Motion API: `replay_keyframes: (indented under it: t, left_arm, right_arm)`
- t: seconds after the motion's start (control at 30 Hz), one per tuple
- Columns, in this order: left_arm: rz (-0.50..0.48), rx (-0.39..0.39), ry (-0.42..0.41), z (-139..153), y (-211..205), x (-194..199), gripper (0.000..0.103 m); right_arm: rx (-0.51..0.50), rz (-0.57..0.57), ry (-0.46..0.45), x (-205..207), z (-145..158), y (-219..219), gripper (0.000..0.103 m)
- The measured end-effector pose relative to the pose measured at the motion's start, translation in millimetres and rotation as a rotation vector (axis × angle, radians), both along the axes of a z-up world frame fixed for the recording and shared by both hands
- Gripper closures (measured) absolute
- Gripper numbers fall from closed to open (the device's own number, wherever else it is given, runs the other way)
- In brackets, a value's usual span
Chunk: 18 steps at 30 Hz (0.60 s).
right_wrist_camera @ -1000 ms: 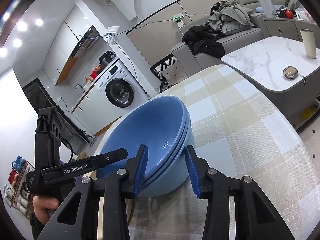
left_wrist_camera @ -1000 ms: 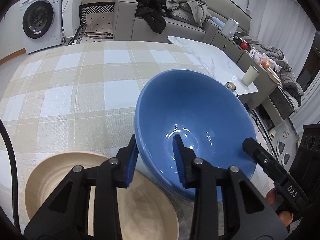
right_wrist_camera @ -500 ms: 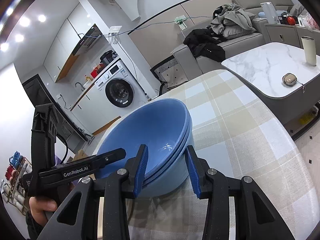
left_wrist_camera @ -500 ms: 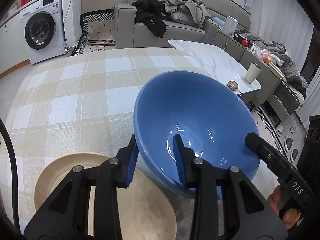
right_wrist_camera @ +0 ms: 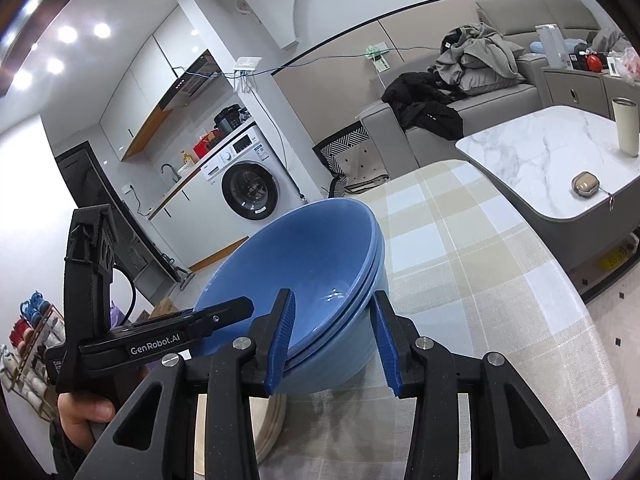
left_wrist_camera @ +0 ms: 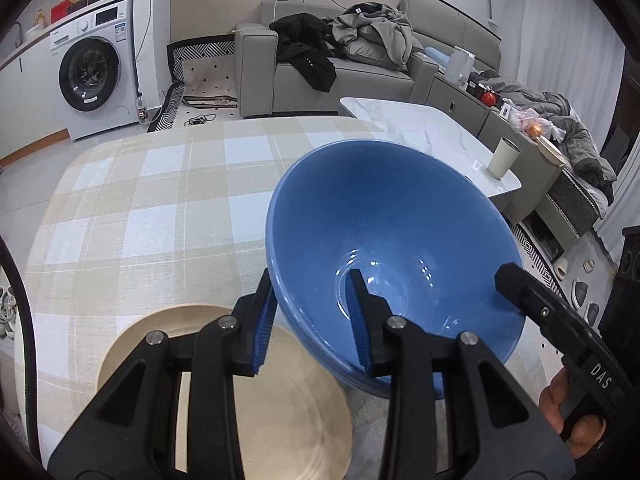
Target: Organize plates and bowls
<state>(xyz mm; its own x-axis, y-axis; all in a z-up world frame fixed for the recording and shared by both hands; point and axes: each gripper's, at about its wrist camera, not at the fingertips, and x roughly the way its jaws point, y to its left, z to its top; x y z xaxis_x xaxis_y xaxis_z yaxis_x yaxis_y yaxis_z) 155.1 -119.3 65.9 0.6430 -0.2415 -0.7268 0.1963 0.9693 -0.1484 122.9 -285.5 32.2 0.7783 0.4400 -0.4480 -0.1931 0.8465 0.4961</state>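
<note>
- Left gripper (left_wrist_camera: 310,320) is clamping the near rim of a stack of blue bowls (left_wrist_camera: 392,240): one blue pad outside the wall, the other inside the top bowl.
- Right gripper (right_wrist_camera: 332,338) is gripping the opposite rim of the same stack (right_wrist_camera: 304,280), one pad inside, one outside; three nested rims are showing between its pads.
- The bowl stack is sitting tilted between the two grippers, its opening leaning toward the left gripper's camera.
- W/ each gripper, a person's hand is showing at the frame edge: one (left_wrist_camera: 568,412) on the right gripper's handle, one (right_wrist_camera: 82,412) on the left's.
- Just below & left of the left gripper's fingers, a beige plate (left_wrist_camera: 280,408) is lying flat on the checked tablecloth (left_wrist_camera: 140,220); the bowls' base is hanging over the plate's edge, contact can't be told.
- Beyond the bowls, a white marble table (left_wrist_camera: 420,128) is holding a cream cup (left_wrist_camera: 504,158).
- Farther out: grey sofa w/ heaped clothes (left_wrist_camera: 360,40), washing machine (left_wrist_camera: 92,76) at far left.
</note>
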Motion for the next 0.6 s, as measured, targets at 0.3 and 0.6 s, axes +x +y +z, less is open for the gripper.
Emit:
replay_keyframes:
  t: [0.3,0.6]
  left_arm:
    - [0.045,-0.005,-0.042,30.2,24.7,-35.4,0.072]
    - [0.107,0.005,-0.073,52.0,65.0,-73.4,0.072]
  right_arm:
    - [-0.008,0.048,-0.04,-10.1,19.2,20.5,0.063]
    - [-0.022,0.117,-0.06,-21.7,28.9,55.1,0.063]
